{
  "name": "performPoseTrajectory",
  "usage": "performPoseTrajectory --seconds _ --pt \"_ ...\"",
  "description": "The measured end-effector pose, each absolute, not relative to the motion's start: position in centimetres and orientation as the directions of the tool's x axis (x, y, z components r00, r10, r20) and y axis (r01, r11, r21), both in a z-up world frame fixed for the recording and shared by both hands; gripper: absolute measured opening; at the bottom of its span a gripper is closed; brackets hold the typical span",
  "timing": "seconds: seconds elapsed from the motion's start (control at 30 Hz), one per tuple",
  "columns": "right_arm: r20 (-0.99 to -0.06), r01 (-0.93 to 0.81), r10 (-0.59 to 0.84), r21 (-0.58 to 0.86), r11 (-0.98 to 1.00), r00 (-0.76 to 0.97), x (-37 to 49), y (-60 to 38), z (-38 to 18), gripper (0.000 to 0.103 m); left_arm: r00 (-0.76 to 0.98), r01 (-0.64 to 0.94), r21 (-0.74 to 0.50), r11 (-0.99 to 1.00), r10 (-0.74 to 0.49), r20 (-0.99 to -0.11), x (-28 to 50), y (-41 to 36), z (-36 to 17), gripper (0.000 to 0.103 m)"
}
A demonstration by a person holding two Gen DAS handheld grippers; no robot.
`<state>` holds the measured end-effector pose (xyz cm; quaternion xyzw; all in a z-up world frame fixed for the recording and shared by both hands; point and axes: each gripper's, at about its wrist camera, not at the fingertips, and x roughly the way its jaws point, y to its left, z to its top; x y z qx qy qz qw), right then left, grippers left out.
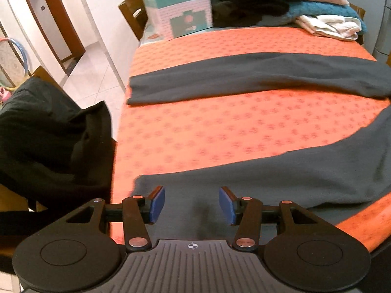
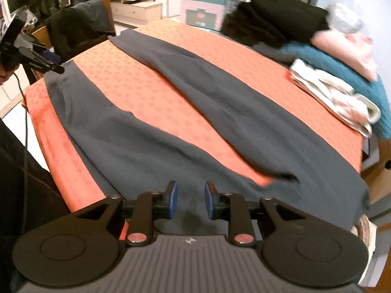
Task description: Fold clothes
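The grey trousers [image 2: 151, 131] lie flat on the orange desk [image 1: 220, 127], the two legs spread in a V. The left gripper [image 1: 191, 204] hangs over a leg end at 6 o'clock, jaws about half apart and empty. The right gripper [image 2: 190, 200] hangs over the waist part, jaws narrower, also empty. The spreading step seems finished. Next, probably, the far leg at 12 o'clock must be pinched and brought over the near one.
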<state>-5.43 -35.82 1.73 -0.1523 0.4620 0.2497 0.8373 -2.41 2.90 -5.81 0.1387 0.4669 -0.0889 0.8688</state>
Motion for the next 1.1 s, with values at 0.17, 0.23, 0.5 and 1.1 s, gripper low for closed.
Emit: performPoseTrajectory --seconds 0.17,0.23,0.5,1.1 --pt "-0.852 -0.625 0.303 -0.037 0.779 0.428 -3.0 -29.5 1.5 0.035 0.539 0.295 0.127 0.947 -0.055 -0.841 -0.1 6.3 -7.1 0.052" --pt "-0.853 -0.658 0.319 -0.038 0.752 0.414 -1.9 -27.0 1.2 0.036 0.537 0.31 0.115 0.944 -0.074 -0.84 0.6 6.9 -7.5 0.052" --pt "-0.887 -0.752 0.342 -0.009 0.659 0.31 1.8 -18.4 -1.9 0.039 0.526 0.395 0.083 0.915 -0.151 -0.837 2.6 8.2 -8.6 0.052" --pt "-0.88 -0.764 0.39 0.05 0.643 0.271 4.0 -12.1 -3.5 0.003 0.542 0.432 -0.002 0.902 -0.261 -0.798 0.1 9.8 -7.1 0.007"
